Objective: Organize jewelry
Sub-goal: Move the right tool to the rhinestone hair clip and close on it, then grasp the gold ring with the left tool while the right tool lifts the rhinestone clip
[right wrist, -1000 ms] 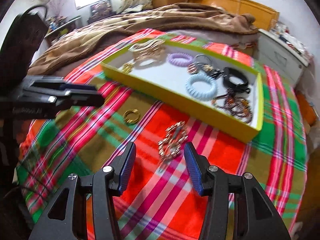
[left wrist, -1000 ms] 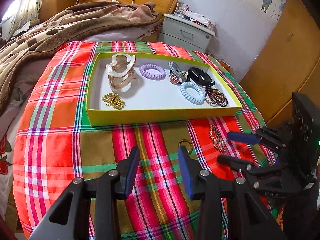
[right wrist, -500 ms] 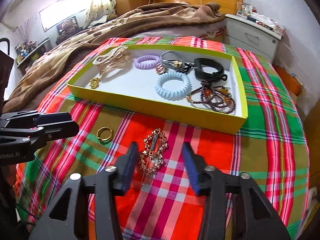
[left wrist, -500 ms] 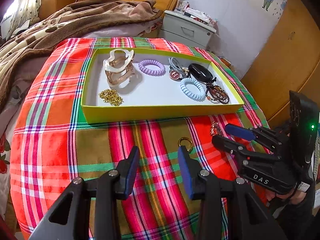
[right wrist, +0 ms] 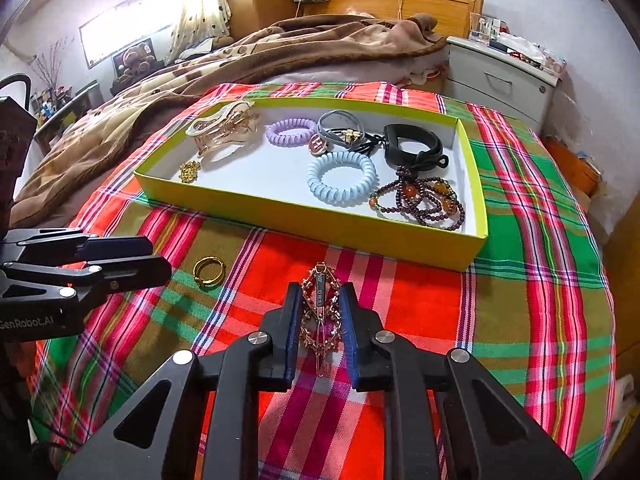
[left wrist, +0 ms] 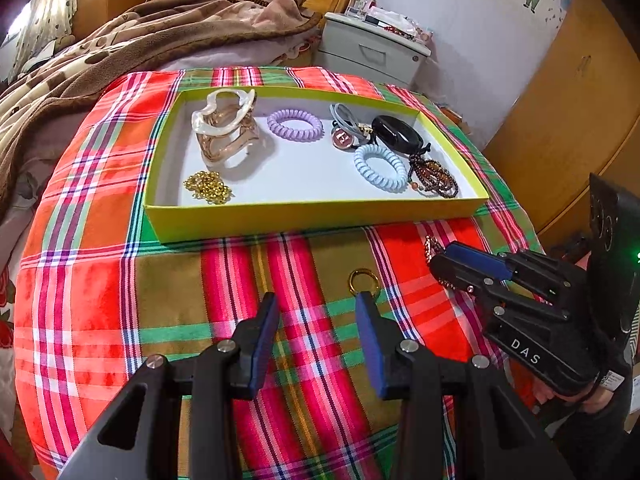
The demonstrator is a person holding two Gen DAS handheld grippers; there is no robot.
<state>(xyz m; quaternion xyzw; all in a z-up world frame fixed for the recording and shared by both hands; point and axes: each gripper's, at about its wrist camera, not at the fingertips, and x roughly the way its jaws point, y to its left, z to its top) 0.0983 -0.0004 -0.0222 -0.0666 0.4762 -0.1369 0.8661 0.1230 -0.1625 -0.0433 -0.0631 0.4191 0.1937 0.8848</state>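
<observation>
Right gripper (right wrist: 320, 320) has its 2 blue pads on either side of the sparkly hair clip (right wrist: 320, 308). Its jaws have just been closing, and the pads now touch both sides of the clip, so it is pinching it. The clip lies on the plaid cloth (right wrist: 420, 308), just in front of the yellow tray (right wrist: 320, 224). In the left wrist view the right gripper (left wrist: 444, 258) reaches in from the right, and only a bit of the clip shows past its tips.

Left gripper (left wrist: 316, 320) has its jaws spread wide with nothing between them. It hangs over the cloth near the gold ring (left wrist: 363, 280), which lies just past its right pad. I cannot tell if that pad touches the ring. In the right wrist view the left gripper (right wrist: 156, 260) comes in from the left, and the ring (right wrist: 209, 271) lies just beside its tips.

Inside the tray are a clear claw clip (left wrist: 224, 132), a purple coil hair tie (left wrist: 295, 125), a blue coil hair tie (left wrist: 379, 168), a grey hair tie with a round charm (left wrist: 345, 128), a black band (left wrist: 396, 133), a dark bead bracelet (left wrist: 434, 178) and a little heap of gold chain (left wrist: 207, 187). The chain sits in the near left corner. The beads sit in the near right corner, touching the blue tie.

Behind the cloth are a brown blanket (left wrist: 120, 56) and a white bedside drawer (left wrist: 372, 54).
</observation>
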